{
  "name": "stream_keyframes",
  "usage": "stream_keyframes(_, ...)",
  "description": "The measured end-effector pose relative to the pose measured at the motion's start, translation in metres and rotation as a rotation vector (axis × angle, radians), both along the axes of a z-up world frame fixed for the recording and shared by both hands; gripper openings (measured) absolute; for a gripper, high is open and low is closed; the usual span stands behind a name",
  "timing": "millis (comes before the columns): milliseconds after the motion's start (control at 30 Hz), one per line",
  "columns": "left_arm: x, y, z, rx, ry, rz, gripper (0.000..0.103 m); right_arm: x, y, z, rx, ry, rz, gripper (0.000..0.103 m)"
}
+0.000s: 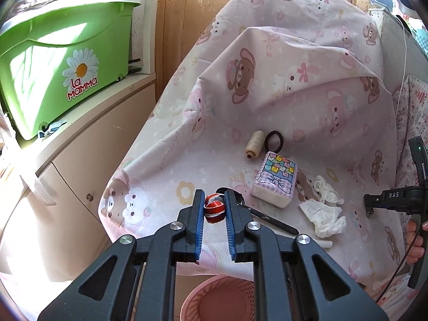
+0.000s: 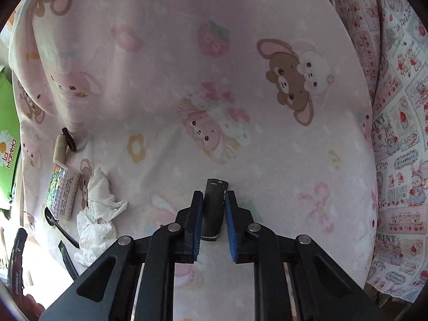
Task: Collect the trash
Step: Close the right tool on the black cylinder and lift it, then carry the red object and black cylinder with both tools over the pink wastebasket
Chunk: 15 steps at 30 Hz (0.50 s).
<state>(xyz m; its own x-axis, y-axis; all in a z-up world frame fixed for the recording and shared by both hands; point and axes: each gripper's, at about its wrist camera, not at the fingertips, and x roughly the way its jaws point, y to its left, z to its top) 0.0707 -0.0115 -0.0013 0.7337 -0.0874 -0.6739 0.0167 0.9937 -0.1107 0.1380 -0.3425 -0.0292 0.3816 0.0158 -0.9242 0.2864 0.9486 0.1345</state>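
Note:
In the left wrist view my left gripper is shut on a crumpled red and silver wrapper, held above the front edge of the pink bedsheet. A pink mesh basket stands on the floor below it. Crumpled white tissues lie on the sheet to the right of the wrapper. In the right wrist view my right gripper points down at the sheet. Its blue pads press both sides of a flat black wrapper, which stands on edge.
A tissue pack, thread spool, dark hair tie, black spoon and a small white stub lie on the sheet. A green tub sits on a cream cabinet at left. A patterned quilt borders the right.

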Motion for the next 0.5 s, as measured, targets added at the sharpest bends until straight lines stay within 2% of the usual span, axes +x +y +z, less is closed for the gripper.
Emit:
stream_keyframes(167,-0.01,-0.002,0.005,0.01,-0.018,-0.019,0.014,-0.011,0.008,0.011,0.068,-0.094,-0.014,0.014)
stream_keyframes(367,-0.022,-0.009,0.01,0.052,-0.047,-0.049,0.014,-0.035,0.025,0.039,0.113,-0.25,0.065,0.014)
stream_keyframes(500,-0.03,-0.008,0.015,0.024,-0.049,-0.069,0.014,-0.049,0.033,0.052,0.144,-0.305,0.131,0.014)
